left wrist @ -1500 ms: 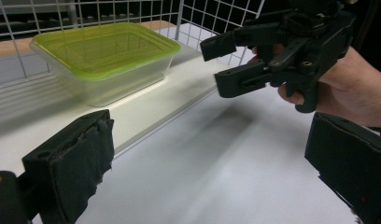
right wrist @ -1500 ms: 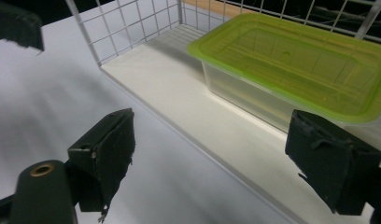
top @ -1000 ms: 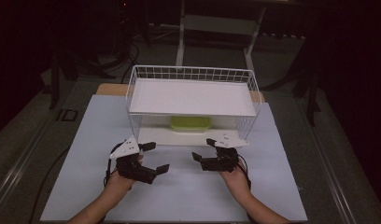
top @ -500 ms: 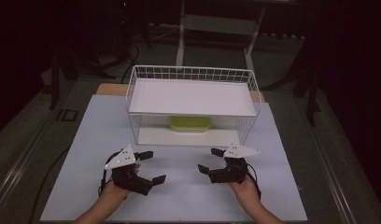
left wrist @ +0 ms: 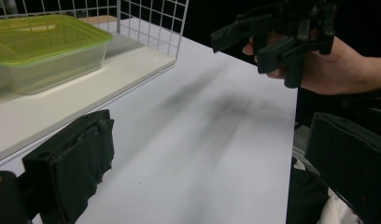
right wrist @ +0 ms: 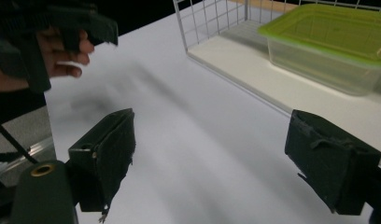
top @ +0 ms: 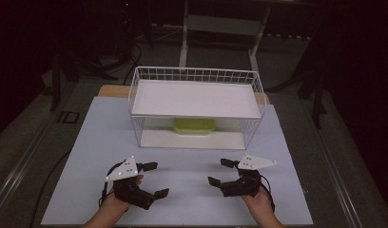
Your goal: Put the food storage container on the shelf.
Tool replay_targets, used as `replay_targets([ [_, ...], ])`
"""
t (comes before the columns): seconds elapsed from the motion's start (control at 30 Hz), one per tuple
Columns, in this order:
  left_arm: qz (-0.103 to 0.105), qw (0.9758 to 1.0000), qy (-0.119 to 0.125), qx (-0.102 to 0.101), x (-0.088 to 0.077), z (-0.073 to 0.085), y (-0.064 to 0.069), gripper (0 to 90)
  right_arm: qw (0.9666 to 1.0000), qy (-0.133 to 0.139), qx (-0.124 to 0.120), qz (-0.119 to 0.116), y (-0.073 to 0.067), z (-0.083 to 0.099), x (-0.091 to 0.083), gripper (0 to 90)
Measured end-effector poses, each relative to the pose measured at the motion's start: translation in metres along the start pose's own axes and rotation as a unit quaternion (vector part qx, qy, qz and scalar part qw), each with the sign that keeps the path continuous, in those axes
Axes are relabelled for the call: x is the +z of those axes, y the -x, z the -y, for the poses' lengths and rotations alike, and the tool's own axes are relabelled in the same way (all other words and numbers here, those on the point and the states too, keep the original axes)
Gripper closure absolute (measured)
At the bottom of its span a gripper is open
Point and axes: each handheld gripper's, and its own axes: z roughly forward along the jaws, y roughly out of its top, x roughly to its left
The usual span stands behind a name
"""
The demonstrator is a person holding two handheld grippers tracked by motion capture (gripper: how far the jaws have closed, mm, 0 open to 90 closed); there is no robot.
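Wire rack (top: 197, 76) shelters green-lidded container (top: 194, 126); left tongs (top: 154, 179), right tongs (top: 219, 172) agape, empty.

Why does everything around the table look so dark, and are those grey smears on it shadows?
High view: light falls on the white table alone, the room beyond is black. Left gripper view: soft grey shadows streak the table, and the right gripper looks slightly blurred. Right gripper view: the green-lidded box stays sharp.

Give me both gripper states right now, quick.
Left gripper: open, jaws wide apart, holding nothing, over the white table.
Right gripper: open, jaws wide apart, holding nothing.
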Motion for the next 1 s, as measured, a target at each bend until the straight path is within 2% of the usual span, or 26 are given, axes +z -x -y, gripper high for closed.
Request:
replay_targets([
  [0.2,0.001,1.0,0.0,0.003,0.0,0.003,0.002,2.0,1.0,-0.005,-0.004,0.001,0.003,0.007,-0.004,16.2],
  [0.33,0.006,1.0,-0.004,0.006,0.002,0.007,0.001,2.0,0.9995,-0.011,-0.028,0.008,0.005,0.012,-0.002,16.3],
  [0.5,0.014,0.9999,-0.008,0.004,0.006,0.012,0.001,2.0,0.9989,-0.015,-0.043,-0.008,0.004,0.014,0.001,16.2],
  [0.6,0.017,0.9997,-0.014,0.015,0.008,0.014,0.001,2.0,0.9986,-0.011,-0.049,-0.016,0.003,0.015,0.003,13.9],
  [0.7,0.023,0.9996,-0.01,0.015,0.009,0.015,0.001,2.0,0.9984,-0.017,-0.044,-0.03,0.004,0.018,0.006,14.0],
  [0.87,0.033,0.9992,-0.011,0.021,0.016,0.017,0.002,2.0,0.9978,-0.015,-0.056,-0.033,0.006,0.016,0.012,14.1],
  [1.0,0.03,0.9989,-0.018,0.031,0.019,0.018,0.002,2.0,0.9974,-0.015,-0.059,-0.038,0.009,0.017,0.016,14.2],
])
